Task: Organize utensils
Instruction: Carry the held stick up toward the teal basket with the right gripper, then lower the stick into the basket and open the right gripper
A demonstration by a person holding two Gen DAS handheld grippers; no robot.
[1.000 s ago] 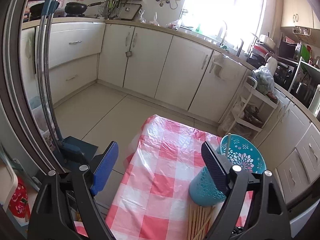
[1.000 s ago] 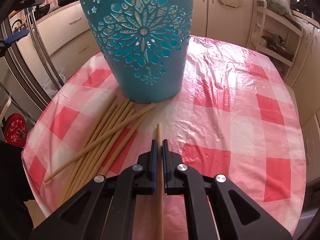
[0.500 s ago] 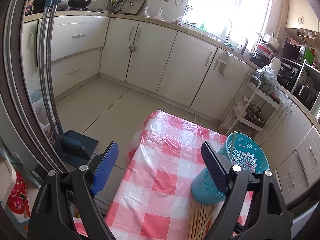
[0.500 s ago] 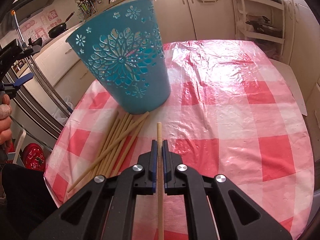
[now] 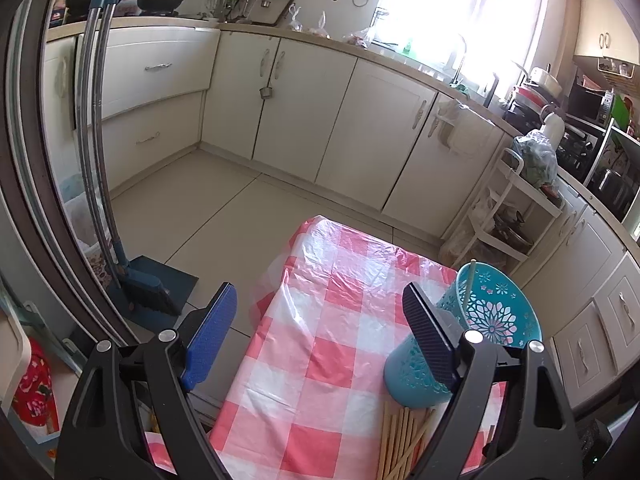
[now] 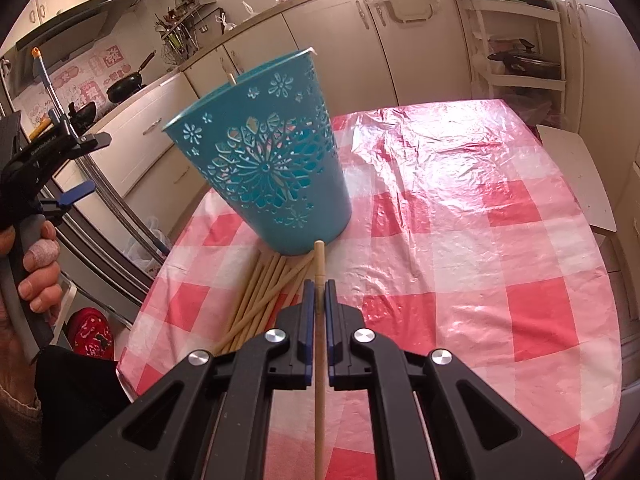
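My right gripper (image 6: 319, 292) is shut on one wooden chopstick (image 6: 319, 264), held above the table and pointing toward the teal cut-out holder (image 6: 266, 176). One stick stands inside that holder (image 5: 486, 320). Several loose chopsticks (image 6: 264, 292) lie in a bundle on the red-and-white checked tablecloth (image 6: 460, 216) at the holder's base, and the chopsticks (image 5: 400, 440) also show in the left wrist view. My left gripper (image 5: 316, 328) stands wide open above the table's left side with nothing between its fingers; its right finger overlaps the holder in view.
A person's hand (image 6: 36, 276) holds the left gripper at the table's left edge. A broom and dustpan (image 5: 148, 280) stand on the floor. White kitchen cabinets (image 5: 304, 112) and a white rack (image 6: 516, 36) lie beyond the table. A white board (image 6: 576, 176) sits at the table's right.
The right gripper has risen and rolled with the chopstick in it, so the holder looks smaller and farther away. The left gripper has barely moved.
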